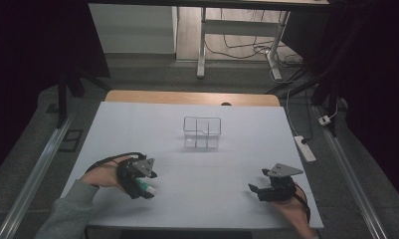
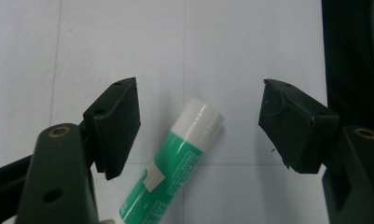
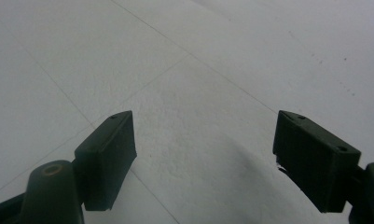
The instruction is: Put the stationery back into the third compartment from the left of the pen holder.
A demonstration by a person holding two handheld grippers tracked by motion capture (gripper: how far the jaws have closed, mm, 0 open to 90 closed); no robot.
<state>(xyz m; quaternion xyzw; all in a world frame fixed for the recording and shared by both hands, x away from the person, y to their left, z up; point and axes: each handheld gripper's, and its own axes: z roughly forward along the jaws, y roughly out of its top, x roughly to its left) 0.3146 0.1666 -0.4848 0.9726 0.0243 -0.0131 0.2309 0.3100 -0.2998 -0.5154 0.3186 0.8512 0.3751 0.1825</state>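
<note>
A green and white glue stick with a white cap lies on the white table, between the wide-apart jaws of my left gripper, which is open and touches nothing. From above, that left gripper hovers at the near left of the table with the glue stick just under its tips. My right gripper stands open at the near right, and in its own view the right gripper has bare table surface between its jaws.
A clear plastic box with dividers stands at the middle of the white table, slightly toward the far side. Beyond the far edge are table legs, cables and a power strip on the floor.
</note>
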